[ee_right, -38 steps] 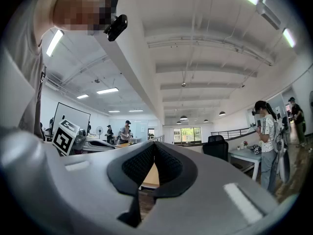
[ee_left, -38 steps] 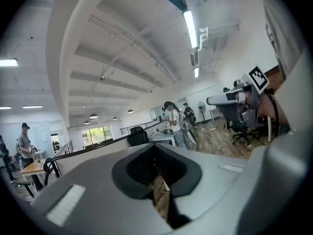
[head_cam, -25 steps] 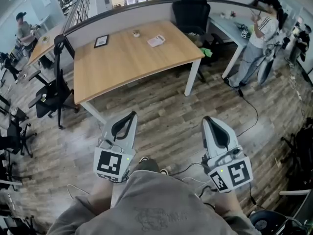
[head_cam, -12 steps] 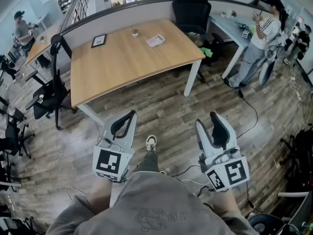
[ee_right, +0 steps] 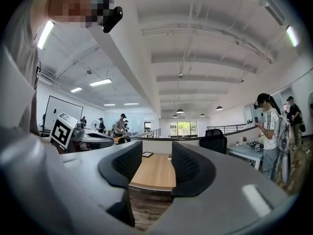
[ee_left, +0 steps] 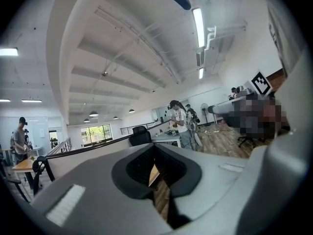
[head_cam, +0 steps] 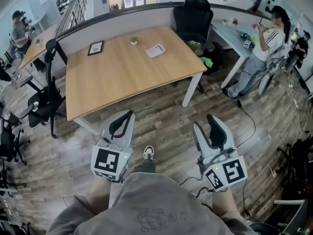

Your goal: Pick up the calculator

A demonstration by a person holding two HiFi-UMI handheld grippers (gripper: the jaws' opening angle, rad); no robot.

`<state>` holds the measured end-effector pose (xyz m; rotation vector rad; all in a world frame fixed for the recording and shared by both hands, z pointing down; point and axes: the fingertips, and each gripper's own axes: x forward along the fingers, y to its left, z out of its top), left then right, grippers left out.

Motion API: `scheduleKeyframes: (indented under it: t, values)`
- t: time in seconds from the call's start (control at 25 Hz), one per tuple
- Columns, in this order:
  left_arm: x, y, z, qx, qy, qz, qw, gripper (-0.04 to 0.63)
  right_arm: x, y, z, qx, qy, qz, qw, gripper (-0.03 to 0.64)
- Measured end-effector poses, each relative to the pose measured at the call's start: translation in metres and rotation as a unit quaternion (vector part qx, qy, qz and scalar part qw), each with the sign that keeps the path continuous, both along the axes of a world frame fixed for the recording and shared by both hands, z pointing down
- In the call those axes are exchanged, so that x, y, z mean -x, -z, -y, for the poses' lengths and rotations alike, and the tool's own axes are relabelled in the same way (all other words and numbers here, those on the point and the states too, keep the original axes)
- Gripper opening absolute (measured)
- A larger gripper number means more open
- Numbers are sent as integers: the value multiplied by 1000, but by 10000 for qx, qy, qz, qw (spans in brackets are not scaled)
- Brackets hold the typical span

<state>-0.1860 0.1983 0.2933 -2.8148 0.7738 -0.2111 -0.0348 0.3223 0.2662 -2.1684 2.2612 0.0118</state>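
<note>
My left gripper (head_cam: 128,114) is closed and empty; my right gripper (head_cam: 205,123) gapes wide, holding nothing. Both hang over the floor (head_cam: 166,109), well short of the bench (head_cam: 112,82). The calculator (head_cam: 155,50) lies near its far edge, so I risk overreaching and nudging it away.

Left tool (head_cam: 127,115) seemingly closed, right tool (head_cam: 204,123) jaws apart, both level
</note>
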Motion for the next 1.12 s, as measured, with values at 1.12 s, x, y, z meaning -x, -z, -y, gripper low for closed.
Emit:
scheduleKeyframes:
  t: [1.12]
  values:
    - [-61, -22, 268, 391, -216, 293, 9986, 2, -65, -24, 284, 530, 55, 433, 9976, 170]
